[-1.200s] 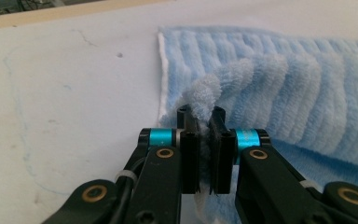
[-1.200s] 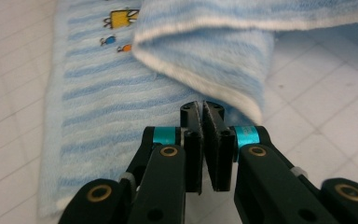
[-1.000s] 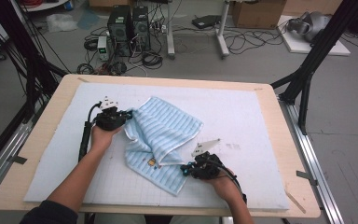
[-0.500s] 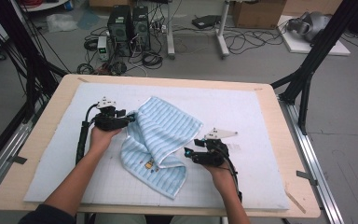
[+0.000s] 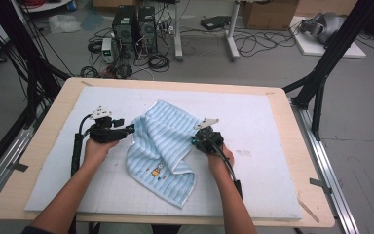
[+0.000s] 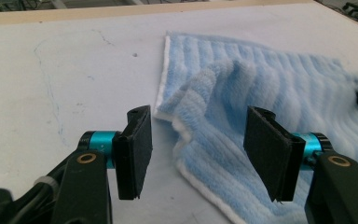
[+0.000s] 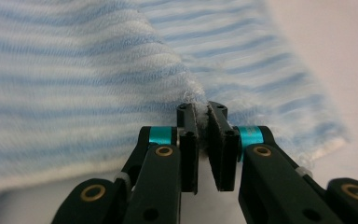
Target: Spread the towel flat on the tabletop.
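1. A light blue and white striped terry towel (image 5: 163, 148) lies crumpled near the middle of a white gridded mat (image 5: 272, 117) that covers most of a pale wooden table top (image 5: 302, 146); a bare wooden margin runs round the mat on every side
2. The towel's far edge lies flat towards the mat's far edge, a fold rises along its middle, and its near corner points at the mat's near edge, stopping short of it
3. A small printed motif (image 5: 157, 170) sits on the towel's near half
4. The left gripper (image 6: 193, 154) stands with its jaws wide apart at the towel's left edge; in the left gripper view the white-hemmed edge and a raised fold lie between the two black pads (image 6: 137, 151), touching neither that I can see
5. The right gripper (image 7: 202, 140) has its jaws closed on the towel's right edge, a tuft of white hem pinched between them, with cloth lifted and draped away from the grip
6. In the high view the right gripper (image 5: 205, 139) sits at the towel's right side, the left gripper (image 5: 126, 130) at its left, the towel between them
7. Bare mat lies open to the right of the right hand (image 5: 221, 156) up to the mat's right edge, along the far edge, and in the left near corner beside the left forearm (image 5: 73, 195)
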The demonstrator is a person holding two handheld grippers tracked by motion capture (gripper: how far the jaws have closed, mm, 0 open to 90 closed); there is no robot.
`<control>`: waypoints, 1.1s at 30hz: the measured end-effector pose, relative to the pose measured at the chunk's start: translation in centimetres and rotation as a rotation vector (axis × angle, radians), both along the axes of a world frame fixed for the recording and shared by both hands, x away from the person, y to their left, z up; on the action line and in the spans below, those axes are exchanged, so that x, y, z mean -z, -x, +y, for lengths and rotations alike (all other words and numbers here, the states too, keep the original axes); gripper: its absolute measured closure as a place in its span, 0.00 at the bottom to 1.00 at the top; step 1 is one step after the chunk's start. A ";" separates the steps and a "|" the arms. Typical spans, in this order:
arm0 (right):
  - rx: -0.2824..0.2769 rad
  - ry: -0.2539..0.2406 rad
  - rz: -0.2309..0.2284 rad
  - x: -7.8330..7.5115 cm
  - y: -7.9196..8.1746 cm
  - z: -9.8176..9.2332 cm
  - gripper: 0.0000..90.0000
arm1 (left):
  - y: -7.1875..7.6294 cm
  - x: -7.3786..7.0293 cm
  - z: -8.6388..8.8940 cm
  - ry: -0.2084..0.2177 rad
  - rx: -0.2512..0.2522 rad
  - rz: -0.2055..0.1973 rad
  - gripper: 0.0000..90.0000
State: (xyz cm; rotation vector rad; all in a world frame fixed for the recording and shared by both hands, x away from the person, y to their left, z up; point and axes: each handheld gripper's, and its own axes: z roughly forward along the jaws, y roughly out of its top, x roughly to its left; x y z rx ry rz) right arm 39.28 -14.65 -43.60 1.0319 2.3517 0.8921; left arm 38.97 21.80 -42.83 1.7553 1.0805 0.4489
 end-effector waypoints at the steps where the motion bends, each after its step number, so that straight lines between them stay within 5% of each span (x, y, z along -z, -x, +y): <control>1: 0.057 -0.004 -0.010 -0.5 -1.3 -0.9 0.93 | 0.1 0.1 0.1 -0.003 -0.002 -0.004 0.50; 4: 0.121 -0.008 -0.015 -0.9 -2.6 -1.9 0.93 | 0.3 0.5 0.4 -0.006 -0.005 0.007 0.50; 10: 0.363 0.083 -0.044 -1.6 -5.4 -4.8 0.90 | 0.6 0.5 0.4 -0.008 0.020 0.012 0.50; 14: 0.410 0.007 0.006 -0.9 -5.4 -5.8 0.79 | 0.8 0.6 0.5 0.002 0.028 0.008 0.51; 16: 0.378 -0.041 -0.017 -0.8 -4.4 -5.9 0.67 | 0.9 0.6 0.6 0.007 0.029 0.014 0.51; 21: 0.321 -0.149 -0.051 -1.3 -1.6 -6.2 0.55 | 0.9 0.6 0.6 0.029 0.057 0.017 0.51; 28: 0.186 -0.201 0.012 -0.9 2.3 -5.2 0.52 | 1.4 0.7 0.0 0.014 0.099 0.025 0.51; 30: 0.062 -0.253 0.094 0.1 3.8 -3.6 0.42 | 1.6 0.8 0.0 0.000 0.099 0.021 0.51; 31: 0.062 -0.253 0.094 0.1 3.8 -3.6 0.42 | 1.6 0.8 0.0 0.000 0.099 0.021 0.51; 32: -0.027 -0.236 0.113 0.9 4.8 -2.5 0.43 | 1.7 0.8 0.1 0.000 0.095 0.020 0.51; 33: -0.051 -0.202 0.103 1.2 5.1 -2.0 0.41 | 1.7 0.8 0.2 -0.001 0.093 0.017 0.51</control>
